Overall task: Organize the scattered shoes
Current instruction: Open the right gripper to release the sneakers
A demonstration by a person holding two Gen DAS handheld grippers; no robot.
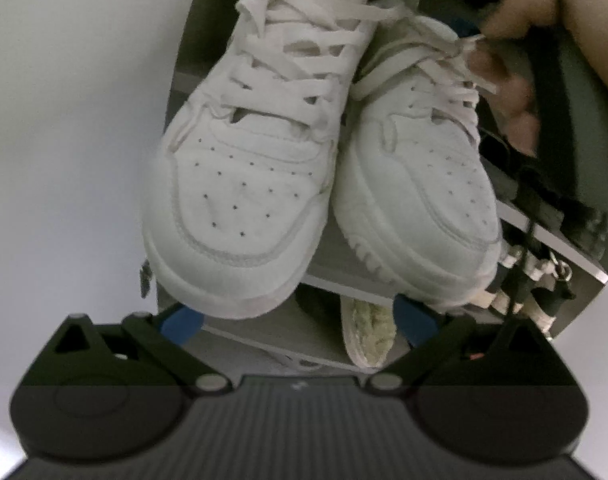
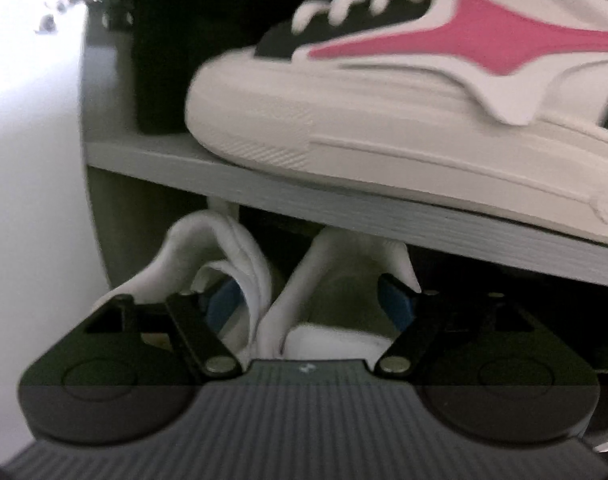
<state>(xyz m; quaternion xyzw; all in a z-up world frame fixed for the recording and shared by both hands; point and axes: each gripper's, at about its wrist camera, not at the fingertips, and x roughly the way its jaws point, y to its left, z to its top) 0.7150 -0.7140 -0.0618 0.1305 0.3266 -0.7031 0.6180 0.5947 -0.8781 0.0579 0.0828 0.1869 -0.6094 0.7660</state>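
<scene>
Left wrist view shows two white sneakers (image 1: 324, 152) side by side on a grey shelf (image 1: 336, 268), toes overhanging, with the left gripper (image 1: 299, 320) spread wide below them, grasping nothing.

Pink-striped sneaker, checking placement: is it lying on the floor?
No, the pink-striped sneaker rests on a grey shelf board.

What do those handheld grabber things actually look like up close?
Both look alike. The left tongs and the right tongs each have a grey ribbed body, two rounded black housings, black link bars pinned with silver rivets, and blue pads at the fingertips. A small white mark sits at the centre. A thin black cord hangs nearby.
</scene>
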